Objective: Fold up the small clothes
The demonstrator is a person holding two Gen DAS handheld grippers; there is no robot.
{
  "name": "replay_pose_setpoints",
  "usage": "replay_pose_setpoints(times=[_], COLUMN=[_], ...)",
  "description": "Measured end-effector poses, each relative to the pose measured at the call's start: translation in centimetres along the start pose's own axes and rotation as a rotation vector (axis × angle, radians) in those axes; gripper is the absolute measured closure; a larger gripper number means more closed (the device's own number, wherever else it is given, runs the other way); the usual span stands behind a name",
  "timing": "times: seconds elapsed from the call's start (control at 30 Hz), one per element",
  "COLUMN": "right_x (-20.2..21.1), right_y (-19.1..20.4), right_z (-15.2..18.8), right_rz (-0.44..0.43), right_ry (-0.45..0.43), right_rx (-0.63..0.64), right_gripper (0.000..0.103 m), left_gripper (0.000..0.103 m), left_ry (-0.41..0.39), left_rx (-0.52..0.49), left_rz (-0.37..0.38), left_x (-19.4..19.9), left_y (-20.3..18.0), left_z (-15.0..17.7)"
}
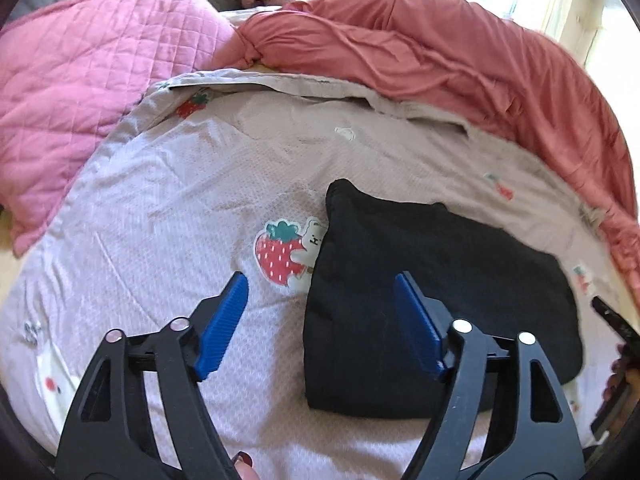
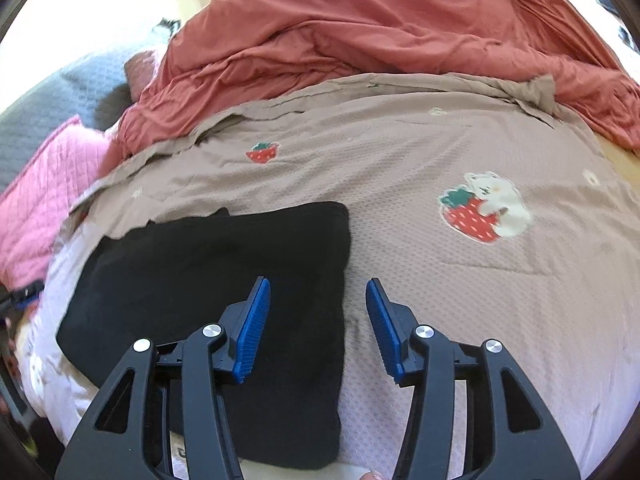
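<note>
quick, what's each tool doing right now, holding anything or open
Left tool: open, holding nothing, above the left edge of the folded black garment.
Right tool: open, holding nothing, above the garment's right edge.

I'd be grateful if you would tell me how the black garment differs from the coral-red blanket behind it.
The black garment lies folded flat with straight edges; the coral-red blanket is bunched and creased. The black garment is small and lies alone in the foreground; the coral-red blanket stretches across the whole back. Both rest on the strawberry-print cover.
</note>
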State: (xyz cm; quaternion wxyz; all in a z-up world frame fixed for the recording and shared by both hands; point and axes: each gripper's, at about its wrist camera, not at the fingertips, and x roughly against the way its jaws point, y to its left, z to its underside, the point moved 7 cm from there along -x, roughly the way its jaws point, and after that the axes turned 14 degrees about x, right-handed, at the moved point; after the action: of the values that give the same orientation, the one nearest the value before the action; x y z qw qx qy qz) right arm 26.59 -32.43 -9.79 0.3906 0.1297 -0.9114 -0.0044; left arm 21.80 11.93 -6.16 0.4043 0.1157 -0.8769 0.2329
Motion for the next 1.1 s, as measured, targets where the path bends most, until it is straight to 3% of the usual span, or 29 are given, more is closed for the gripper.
replay_pose_setpoints(times=[0.13,0.3,0.5,0.73,0.77,0.8,0.83,0.9,0.93,1.1], right_x=[1.2,1.8,1.1,-1.0,-1.2,-1.4,-1.5,-1.2,-1.0,1.4], right_y=[-0.9,-0.9,1.4,1.9,1.8,1.6,1.5,1.5,1.5,1.5], right_z=[0.5,3.2,5.8,6.7,6.8,7.0,7.0,6.9,6.8,6.0], right_rz=[0.003,-0.036,-0.119,-0.149,-0.154,-0.157,-0.157,-0.156,-0.152,-0.129], right_ry=[-0.006,0.039,0.113,0.159,0.161,0.163,0.159,0.15,0.144,0.085], right_rx=[-0.049,-0.123,-0.154,-0.175,-0.188,-0.205,-0.212,-0.202,-0.192,-0.17], right_gripper=[0.055,0.055,0.055,0.055,0.055,0.057,0.062,0.087,0.092,0.094], left_gripper=[0.035,0.035,0.034,0.035,0.036,0.053,0.078,0.088,0.09,0.092], left_ry=[0.016,0.08,0.164,0.208,0.212,0.221,0.234,0.237,0.23,0.211], left_rx=[0.059,0.063,0.113,0.207,0.207,0.201,0.185,0.17,0.163,0.151], left_rz=[0.026,0.069,0.115,0.131,0.133,0.132,0.13,0.136,0.142,0.149], left_x=[0.9,0.5,-1.8,-5.0,-5.3,-5.5,-5.7,-5.7,-5.4,-3.4], left_y=[1.7,2.4,2.2,2.3,2.2,2.0,1.7,1.3,1.2,1.4], left_z=[1.1,3.4,5.1,5.1,5.2,5.4,5.6,5.8,5.7,5.7])
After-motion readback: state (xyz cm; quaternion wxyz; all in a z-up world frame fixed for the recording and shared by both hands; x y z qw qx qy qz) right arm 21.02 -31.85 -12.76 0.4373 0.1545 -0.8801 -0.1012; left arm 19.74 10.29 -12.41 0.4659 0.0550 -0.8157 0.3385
